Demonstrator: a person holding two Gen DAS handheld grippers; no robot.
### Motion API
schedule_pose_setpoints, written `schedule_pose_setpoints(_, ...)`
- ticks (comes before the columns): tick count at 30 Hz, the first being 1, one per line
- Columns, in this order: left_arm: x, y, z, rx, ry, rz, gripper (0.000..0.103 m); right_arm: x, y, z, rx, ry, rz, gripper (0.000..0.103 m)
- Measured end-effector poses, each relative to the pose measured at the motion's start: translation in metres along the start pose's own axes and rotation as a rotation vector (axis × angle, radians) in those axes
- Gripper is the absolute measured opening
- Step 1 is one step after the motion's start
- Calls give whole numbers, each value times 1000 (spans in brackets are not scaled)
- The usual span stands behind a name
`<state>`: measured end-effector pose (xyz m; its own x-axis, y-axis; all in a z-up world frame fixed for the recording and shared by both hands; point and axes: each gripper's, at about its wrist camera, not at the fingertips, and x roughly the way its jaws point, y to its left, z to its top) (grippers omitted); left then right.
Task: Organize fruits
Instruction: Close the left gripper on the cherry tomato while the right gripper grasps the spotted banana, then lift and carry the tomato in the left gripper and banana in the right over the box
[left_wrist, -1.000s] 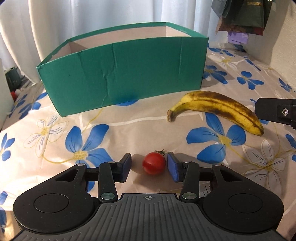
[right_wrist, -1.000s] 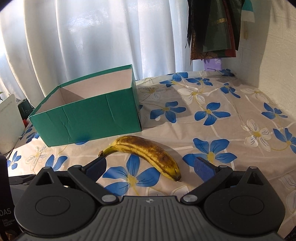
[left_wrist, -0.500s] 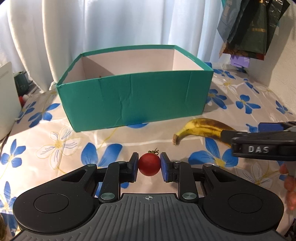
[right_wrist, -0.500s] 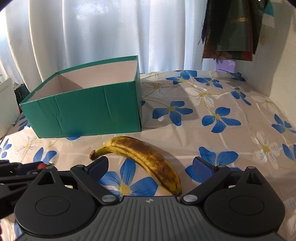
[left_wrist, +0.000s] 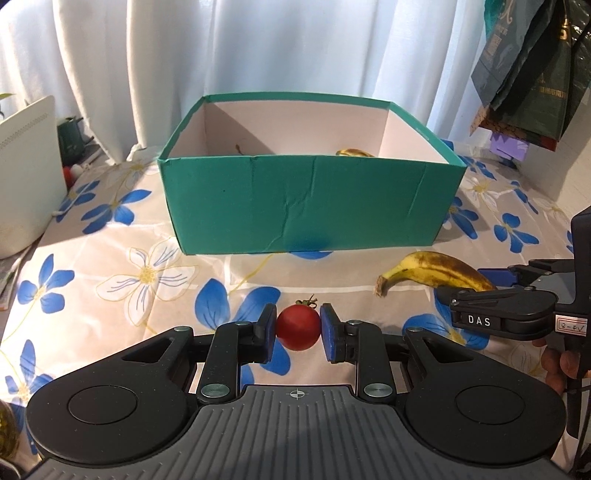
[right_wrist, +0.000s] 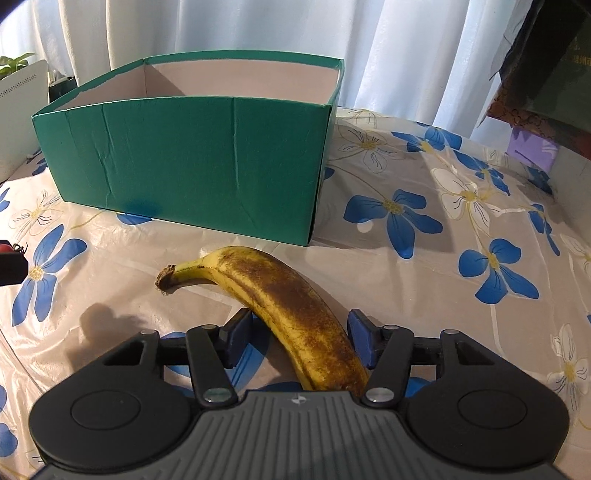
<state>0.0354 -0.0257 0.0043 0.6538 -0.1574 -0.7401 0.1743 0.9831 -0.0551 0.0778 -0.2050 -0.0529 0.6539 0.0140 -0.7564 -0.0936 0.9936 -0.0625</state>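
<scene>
My left gripper (left_wrist: 298, 329) is shut on a small red tomato (left_wrist: 298, 329) and holds it above the flowered tablecloth, in front of the green box (left_wrist: 306, 206). A spotted banana (right_wrist: 280, 306) lies on the cloth right of the box's front; it also shows in the left wrist view (left_wrist: 432, 271). My right gripper (right_wrist: 299, 341) is open, its blue pads (right_wrist: 360, 341) on either side of the banana's thick end, a gap on both sides. Inside the box another banana's top (left_wrist: 354, 153) and a thin stem (left_wrist: 239, 149) show.
The box (right_wrist: 192, 162) is open-topped with pale inner walls. White curtains hang behind. A white appliance (left_wrist: 26, 173) stands at the left edge of the table. Dark bags (left_wrist: 532, 66) hang at the upper right by the wall.
My left gripper has risen with the tomato, so the box's inside now shows. My right gripper has moved forward and narrowed around the banana's end.
</scene>
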Motion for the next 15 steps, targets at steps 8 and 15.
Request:
schedule_pose_setpoints(8,-1,1,6,-14,-1,11,29,-6,-4,-1,17,-17,26,33)
schedule_pose_setpoints(15,-2,1,11,-22,2,8,29,-31,-11,-1,76,-73,25,33)
